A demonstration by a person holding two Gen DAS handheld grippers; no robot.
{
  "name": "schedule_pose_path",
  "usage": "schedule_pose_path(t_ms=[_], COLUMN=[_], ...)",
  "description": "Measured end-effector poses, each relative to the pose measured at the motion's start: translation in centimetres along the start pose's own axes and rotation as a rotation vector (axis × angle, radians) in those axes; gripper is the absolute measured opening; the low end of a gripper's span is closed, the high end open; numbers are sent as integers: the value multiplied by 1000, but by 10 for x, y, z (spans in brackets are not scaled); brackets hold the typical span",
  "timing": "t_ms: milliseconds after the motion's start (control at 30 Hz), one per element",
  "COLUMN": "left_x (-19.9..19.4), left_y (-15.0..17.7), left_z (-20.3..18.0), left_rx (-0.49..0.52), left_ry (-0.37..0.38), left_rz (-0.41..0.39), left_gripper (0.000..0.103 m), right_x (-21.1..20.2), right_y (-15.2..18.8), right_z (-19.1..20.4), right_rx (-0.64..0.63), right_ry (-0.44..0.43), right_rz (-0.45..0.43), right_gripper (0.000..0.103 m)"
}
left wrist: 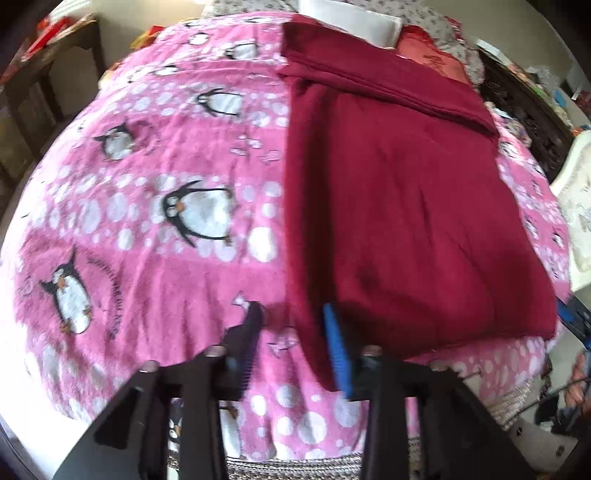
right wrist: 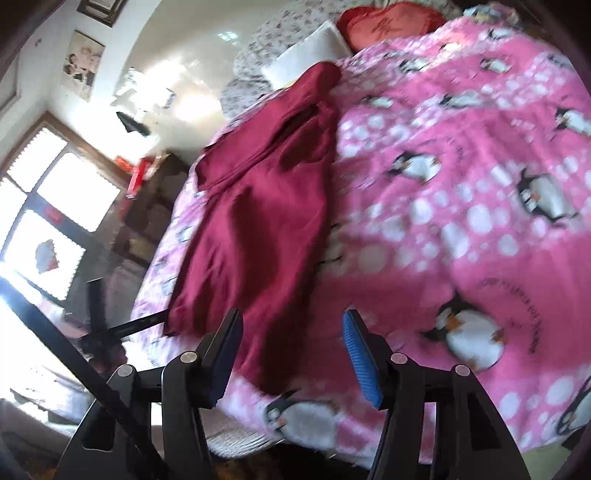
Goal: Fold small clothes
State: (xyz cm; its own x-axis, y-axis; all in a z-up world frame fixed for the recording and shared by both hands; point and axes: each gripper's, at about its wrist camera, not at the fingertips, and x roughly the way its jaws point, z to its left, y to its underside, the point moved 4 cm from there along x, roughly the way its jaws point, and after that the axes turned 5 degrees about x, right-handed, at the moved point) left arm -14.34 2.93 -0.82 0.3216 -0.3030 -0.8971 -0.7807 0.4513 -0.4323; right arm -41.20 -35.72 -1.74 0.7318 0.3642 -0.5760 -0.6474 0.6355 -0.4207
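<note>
**Both grippers spread over the folded red garment**

The left gripper [left wrist: 295, 347] and right gripper [right wrist: 291, 350] stand spread, pinching nothing; blur hides pad contact. The dark red garment [left wrist: 406, 206] lies folded along the bed's near edge on the pink penguin blanket [left wrist: 155, 192]. Beyond, a white pillow [right wrist: 314, 51] and bright window [right wrist: 55, 192].

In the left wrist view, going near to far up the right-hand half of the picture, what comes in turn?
Blue-padded fingertip → dark red folded garment → white pillow, with the orange-red cushion beside it.
</note>
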Motion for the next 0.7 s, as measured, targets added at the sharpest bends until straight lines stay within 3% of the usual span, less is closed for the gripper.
schedule_pose_path(t_ms=[67, 167, 333, 500, 567, 700], left_x=[-1, 1, 5, 10, 11, 13], left_y=[4, 5, 0, -3, -3, -2], left_z=[2, 4, 0, 0, -1, -1], left_rx=[-9, -17, -6, -8, -6, 1], left_ry=[-6, -18, -51, -62, -69, -77], left_rz=[-5, -5, -20, -20, -21, -28], left_gripper=[45, 49, 60, 66, 69, 71], right_x=[-3, -3, 21, 30, 36, 44], right_y=[2, 4, 16, 16, 18, 23], right_z=[3, 8, 17, 22, 25, 29], right_rx=[2, -2, -26, -65, -87, -146], right_ry=[-36, -87, -81, -67, -59, -25], right_rz=[0, 1, 64, 59, 71, 89], right_gripper=[62, 71, 71, 70, 60, 19])
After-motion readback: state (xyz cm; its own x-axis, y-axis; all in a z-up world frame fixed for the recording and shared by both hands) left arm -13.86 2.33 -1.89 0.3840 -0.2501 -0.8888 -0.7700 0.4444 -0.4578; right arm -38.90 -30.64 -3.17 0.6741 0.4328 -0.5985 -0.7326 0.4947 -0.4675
